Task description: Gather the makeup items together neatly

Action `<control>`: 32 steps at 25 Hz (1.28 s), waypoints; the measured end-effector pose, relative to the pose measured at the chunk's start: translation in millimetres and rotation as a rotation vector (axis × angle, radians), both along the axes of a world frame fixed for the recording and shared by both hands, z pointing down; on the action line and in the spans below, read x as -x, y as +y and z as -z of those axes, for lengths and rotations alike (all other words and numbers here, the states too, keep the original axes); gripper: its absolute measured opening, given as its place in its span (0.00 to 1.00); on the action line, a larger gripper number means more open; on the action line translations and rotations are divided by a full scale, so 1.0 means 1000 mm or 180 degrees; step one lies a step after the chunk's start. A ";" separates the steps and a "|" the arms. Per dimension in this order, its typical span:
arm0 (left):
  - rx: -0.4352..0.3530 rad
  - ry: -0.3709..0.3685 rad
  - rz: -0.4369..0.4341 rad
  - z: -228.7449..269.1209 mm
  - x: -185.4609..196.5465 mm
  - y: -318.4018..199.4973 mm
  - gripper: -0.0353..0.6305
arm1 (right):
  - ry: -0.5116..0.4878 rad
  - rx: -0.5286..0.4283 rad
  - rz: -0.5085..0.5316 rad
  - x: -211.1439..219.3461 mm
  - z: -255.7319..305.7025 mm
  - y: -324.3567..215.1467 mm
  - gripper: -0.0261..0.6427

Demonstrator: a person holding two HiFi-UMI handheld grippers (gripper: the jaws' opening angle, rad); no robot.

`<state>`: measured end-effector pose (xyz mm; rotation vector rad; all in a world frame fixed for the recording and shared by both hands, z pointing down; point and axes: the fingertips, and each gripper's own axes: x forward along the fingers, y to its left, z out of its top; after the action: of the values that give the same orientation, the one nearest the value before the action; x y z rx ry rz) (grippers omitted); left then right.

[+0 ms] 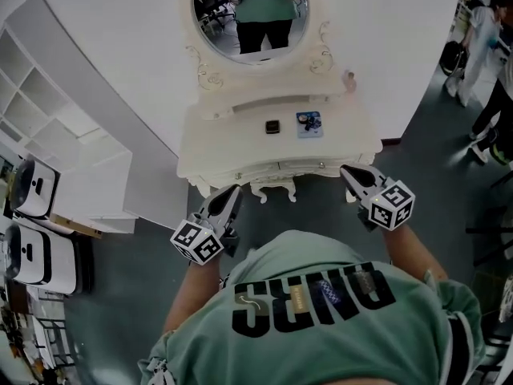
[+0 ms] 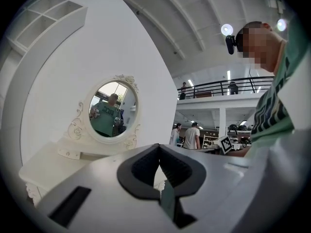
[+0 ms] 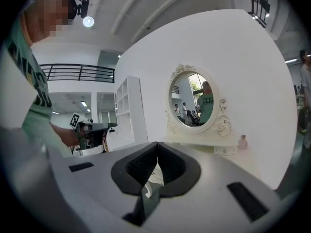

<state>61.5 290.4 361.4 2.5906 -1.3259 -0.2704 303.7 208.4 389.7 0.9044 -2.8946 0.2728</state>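
Observation:
On the white dressing table (image 1: 228,143) lie a small black compact (image 1: 272,127) and a blue-and-white flat item (image 1: 309,123), side by side near the middle. A small pink bottle (image 1: 349,79) stands at the back right by the mirror, and it also shows as the bottle (image 3: 242,142) in the right gripper view. My left gripper (image 1: 233,191) hovers off the table's front left corner, shut and empty (image 2: 159,147). My right gripper (image 1: 345,170) hovers off the front right corner, also shut with nothing in it (image 3: 158,144).
An oval mirror (image 1: 252,14) in an ornate frame rises behind the tabletop against a white wall. A white open shelf unit (image 1: 48,103) stands to the left, with white machines (image 1: 32,215) on the floor beside it. People (image 1: 481,46) stand at the far right.

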 end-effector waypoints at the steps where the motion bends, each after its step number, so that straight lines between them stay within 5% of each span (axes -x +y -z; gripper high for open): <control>1: 0.0023 0.0017 0.0006 -0.003 0.007 -0.005 0.07 | 0.0004 0.0021 0.0012 0.006 -0.004 -0.004 0.03; 14: 0.0020 0.0214 -0.0614 -0.028 0.145 -0.183 0.07 | 0.0174 0.0133 -0.0405 0.159 -0.019 -0.139 0.03; 21: -0.0015 0.0028 -0.1020 -0.019 0.225 -0.274 0.07 | 0.0293 0.0138 -0.0665 0.249 -0.009 -0.218 0.03; 26: 0.0024 0.0042 -0.1131 -0.026 0.256 -0.329 0.07 | 0.0336 0.0227 -0.0867 0.270 -0.017 -0.269 0.03; 32: 0.0223 0.0081 -0.1052 -0.045 0.247 -0.364 0.07 | 0.0383 0.0505 -0.0862 0.259 -0.043 -0.309 0.05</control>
<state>-185.9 -73.2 406.7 2.6800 -0.8613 -0.1947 44.7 -100.8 432.8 1.2362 -2.5958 0.4452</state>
